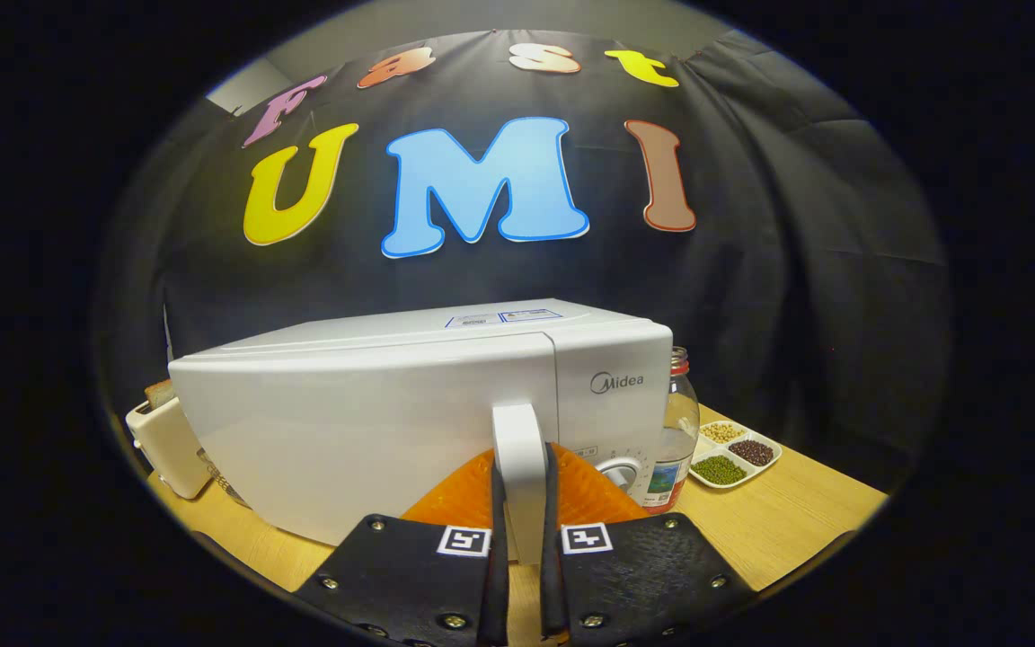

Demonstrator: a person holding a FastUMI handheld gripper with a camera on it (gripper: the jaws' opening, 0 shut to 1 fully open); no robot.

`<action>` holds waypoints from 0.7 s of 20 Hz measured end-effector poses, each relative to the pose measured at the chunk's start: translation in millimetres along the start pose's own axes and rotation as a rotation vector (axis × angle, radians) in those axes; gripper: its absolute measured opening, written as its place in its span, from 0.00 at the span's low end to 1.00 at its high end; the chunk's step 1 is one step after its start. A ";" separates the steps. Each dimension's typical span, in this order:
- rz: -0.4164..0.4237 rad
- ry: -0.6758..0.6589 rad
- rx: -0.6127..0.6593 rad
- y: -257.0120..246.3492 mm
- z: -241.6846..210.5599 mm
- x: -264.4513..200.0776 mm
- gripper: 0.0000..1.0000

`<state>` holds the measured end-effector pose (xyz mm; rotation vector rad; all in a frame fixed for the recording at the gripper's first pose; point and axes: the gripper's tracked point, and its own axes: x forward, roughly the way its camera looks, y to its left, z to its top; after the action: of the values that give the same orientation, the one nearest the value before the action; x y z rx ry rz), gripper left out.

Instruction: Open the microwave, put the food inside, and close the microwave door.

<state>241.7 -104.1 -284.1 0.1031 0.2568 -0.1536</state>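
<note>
- Gripper view: the microwave (410, 404) stands on the tabletop (796, 512), its door shut, straight ahead of the gripper (525, 503).
- The white upright handle (518, 467) on the door sits between the two fingers (497, 530); both press on its sides, so the gripper is narrow and clamped on the handle.
- Just right of the handle, low on the control panel, a round dial (618, 474) shows partly behind the right finger.
- A glass jar (677, 431) with a red lid stands right beside the microwave's right side, touching or nearly so.
- Beyond the jar, further right, a white divided tray (736, 454) lies on the tabletop with green, dark and pale beans in separate compartments.
- At the microwave's left, a white toaster (167, 440) stands with a slice of bread (158, 392) poking from its top.
</note>
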 end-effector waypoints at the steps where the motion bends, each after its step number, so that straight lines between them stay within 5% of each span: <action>1: -0.015 -0.024 -0.024 0.4 2.4 -8.4 0.15; 14: 0.070 -0.015 -0.105 38.8 -25.8 -139.3 0.14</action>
<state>108.7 -43.7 -269.5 0.0069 0.2452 -0.0708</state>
